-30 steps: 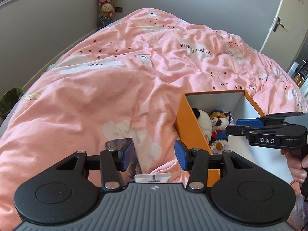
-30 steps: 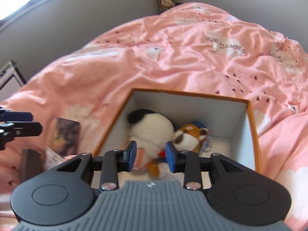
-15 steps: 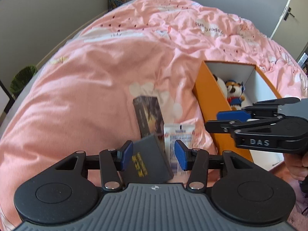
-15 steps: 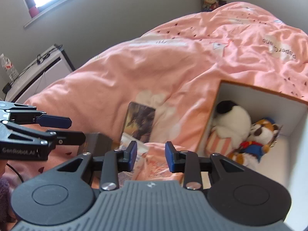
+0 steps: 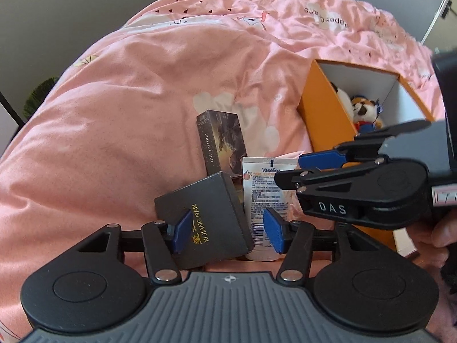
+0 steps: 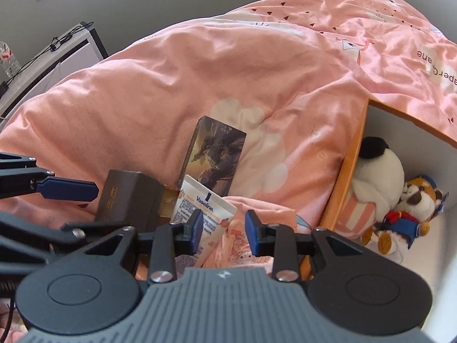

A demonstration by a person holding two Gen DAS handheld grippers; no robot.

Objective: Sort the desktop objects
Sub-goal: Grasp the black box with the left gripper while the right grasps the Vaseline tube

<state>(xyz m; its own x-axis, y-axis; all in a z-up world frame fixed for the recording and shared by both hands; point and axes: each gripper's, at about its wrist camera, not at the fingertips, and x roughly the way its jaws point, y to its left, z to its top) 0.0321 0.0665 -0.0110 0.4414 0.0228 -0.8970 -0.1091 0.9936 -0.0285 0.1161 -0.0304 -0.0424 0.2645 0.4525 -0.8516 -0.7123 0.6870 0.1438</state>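
A dark box (image 5: 204, 217) lettered XI JIANG NAN lies tilted on the pink duvet (image 5: 142, 100). My left gripper (image 5: 227, 233) hovers just over it, its jaws opening and the pads clear of the box. Beside the box lie a white Vaseline tube (image 5: 262, 194) and a photo card box (image 5: 221, 143). My right gripper (image 6: 225, 231) stands open with a narrow gap above the Vaseline tube (image 6: 205, 208) and a pink patterned packet (image 6: 237, 245), holding nothing. It shows in the left wrist view as the right gripper (image 5: 297, 168), over the tube's right edge.
An orange box (image 6: 348, 171) with a white inside sits to the right, holding a panda plush (image 6: 377, 171) and a small fox-like plush (image 6: 411, 211). A white desk (image 6: 57, 51) and a green plant (image 5: 40, 97) stand beyond the bed's left side. A hand (image 5: 440, 228) holds the right gripper.
Both grippers swung left and down, from the orange box to the pile of small items. The left jaws have widened over the dark box. The right gripper's gap is unchanged.
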